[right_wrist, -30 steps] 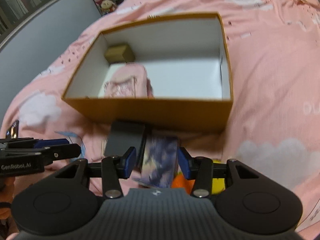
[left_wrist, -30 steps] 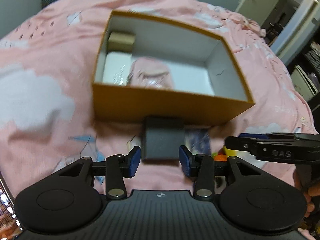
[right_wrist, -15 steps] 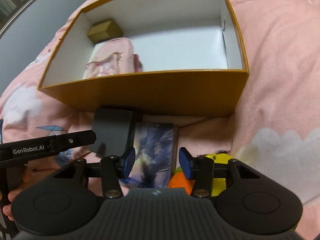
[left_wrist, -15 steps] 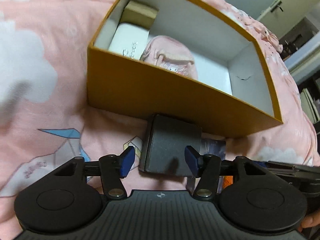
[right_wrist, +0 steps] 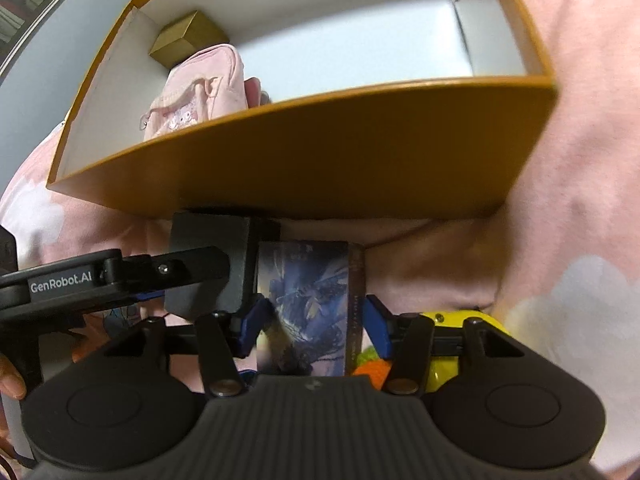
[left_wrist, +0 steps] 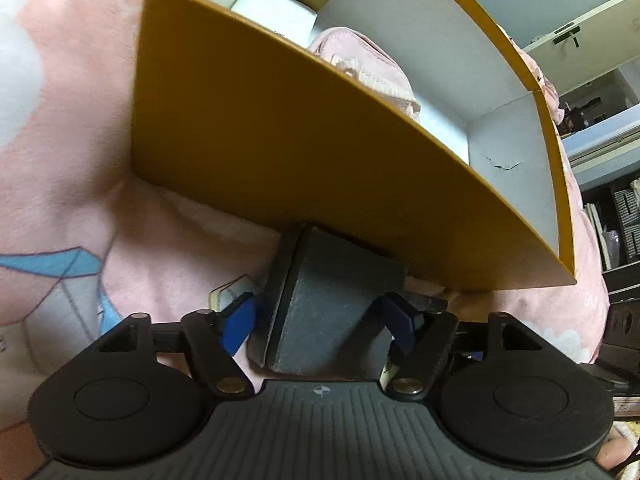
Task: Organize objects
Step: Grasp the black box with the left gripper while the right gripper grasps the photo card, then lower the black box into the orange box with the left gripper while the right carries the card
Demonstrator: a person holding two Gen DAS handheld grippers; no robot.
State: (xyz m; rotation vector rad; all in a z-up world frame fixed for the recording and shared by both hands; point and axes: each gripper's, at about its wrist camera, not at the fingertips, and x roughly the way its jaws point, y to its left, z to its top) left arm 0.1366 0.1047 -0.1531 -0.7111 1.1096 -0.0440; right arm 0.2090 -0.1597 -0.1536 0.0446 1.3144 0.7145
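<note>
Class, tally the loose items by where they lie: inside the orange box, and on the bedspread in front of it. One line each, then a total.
Inside the box: 3 (tan carton, white case, pink pouch)
On the bedspread: 3 (black box, blue book, yellow-orange toy)
Total: 6

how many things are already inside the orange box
3: a tan carton in the far left corner, a white box in front of it, and a pink pouch near the front wall. That wall may hide more.
</note>
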